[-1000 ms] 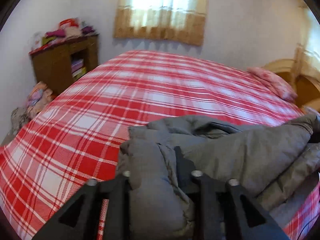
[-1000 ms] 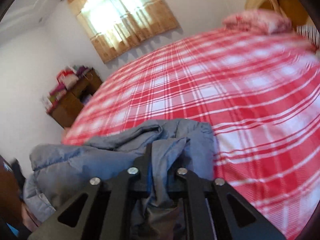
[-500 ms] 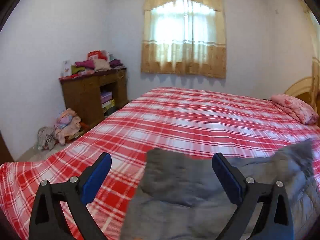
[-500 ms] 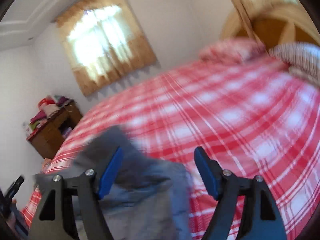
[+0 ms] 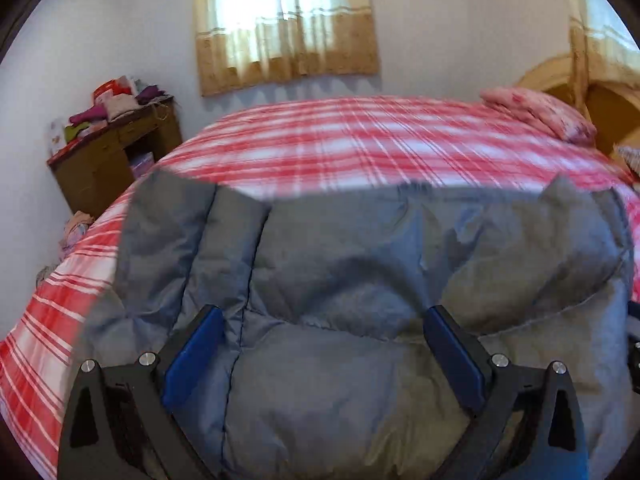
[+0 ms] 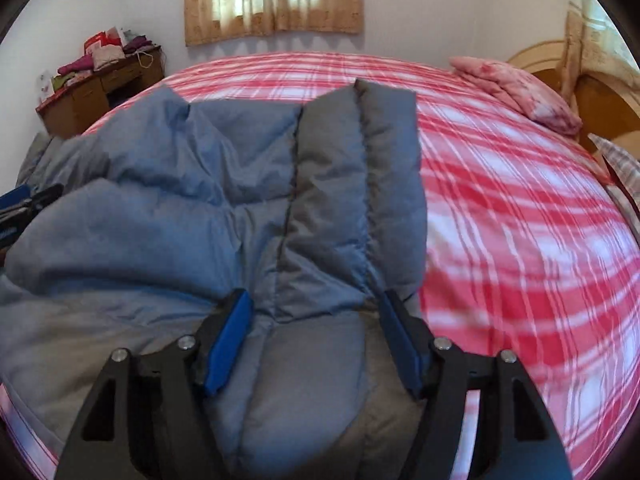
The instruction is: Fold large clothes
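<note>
A grey-blue padded jacket (image 5: pixel 360 280) lies spread on the red plaid bed (image 5: pixel 360 140). My left gripper (image 5: pixel 324 344) hovers over the jacket's near part, wide open, its blue pads (image 5: pixel 192 352) clear of the fabric. In the right wrist view the jacket (image 6: pixel 240 200) covers the left and middle of the bed (image 6: pixel 520 220). My right gripper (image 6: pixel 316 332) is open over a quilted panel near the jacket's right edge; its jaws are closing, with fabric lying between them but not pinched. The left gripper (image 6: pixel 24 200) shows at that view's left edge.
A wooden desk (image 5: pixel 108 160) piled with folded clothes stands by the far left wall. More clothes lie on the floor (image 5: pixel 72 232) beside the bed. A pink pillow (image 5: pixel 540 116) and wooden headboard (image 5: pixel 600 100) are at the far right. A curtained window (image 5: pixel 284 24) is behind.
Both grippers were shut on bunched jacket fabric, then opened and let it go. The jacket now lies spread flatter on the bed, and both grippers have dropped closer over it.
</note>
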`<state>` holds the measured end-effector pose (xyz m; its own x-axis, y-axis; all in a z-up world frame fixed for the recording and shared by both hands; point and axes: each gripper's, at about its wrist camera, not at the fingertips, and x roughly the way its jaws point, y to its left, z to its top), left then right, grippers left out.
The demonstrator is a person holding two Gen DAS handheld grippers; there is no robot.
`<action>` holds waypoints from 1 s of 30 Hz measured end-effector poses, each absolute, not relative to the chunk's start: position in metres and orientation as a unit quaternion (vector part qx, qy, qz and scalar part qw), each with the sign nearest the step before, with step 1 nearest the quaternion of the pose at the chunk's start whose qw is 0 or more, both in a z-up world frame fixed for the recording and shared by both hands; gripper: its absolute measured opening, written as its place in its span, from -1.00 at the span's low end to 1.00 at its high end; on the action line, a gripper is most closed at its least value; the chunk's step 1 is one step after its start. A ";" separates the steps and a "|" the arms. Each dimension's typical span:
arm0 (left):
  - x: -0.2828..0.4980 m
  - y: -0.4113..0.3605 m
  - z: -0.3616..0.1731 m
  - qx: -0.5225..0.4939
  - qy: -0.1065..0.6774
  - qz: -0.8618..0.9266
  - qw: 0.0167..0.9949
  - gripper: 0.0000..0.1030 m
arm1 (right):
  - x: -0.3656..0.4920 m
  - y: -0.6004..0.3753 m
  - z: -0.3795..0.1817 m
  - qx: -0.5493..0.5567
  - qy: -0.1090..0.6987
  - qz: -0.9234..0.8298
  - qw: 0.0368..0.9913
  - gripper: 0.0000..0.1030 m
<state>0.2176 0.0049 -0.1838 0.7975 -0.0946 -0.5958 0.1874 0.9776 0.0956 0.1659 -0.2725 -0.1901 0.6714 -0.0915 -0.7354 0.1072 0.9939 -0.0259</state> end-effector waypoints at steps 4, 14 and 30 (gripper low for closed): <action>0.218 -0.002 -0.183 0.090 0.325 -0.068 0.939 0.96 | 0.170 -0.282 -0.176 0.040 0.417 -0.053 0.907 0.34; 0.241 0.056 -0.134 0.042 0.291 0.032 0.955 0.96 | 0.221 -0.220 -0.085 0.040 0.320 -0.022 0.946 0.30; 0.275 0.078 -0.203 -0.020 0.347 0.042 0.937 0.98 | 0.282 -0.186 -0.192 0.026 0.381 -0.003 0.924 0.09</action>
<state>0.2748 0.0783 -0.2031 0.7554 0.0640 -0.6521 -0.0924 0.9957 -0.0093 0.2818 -0.1861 -0.1915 0.7092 0.0140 -0.7048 0.0258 0.9986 0.0458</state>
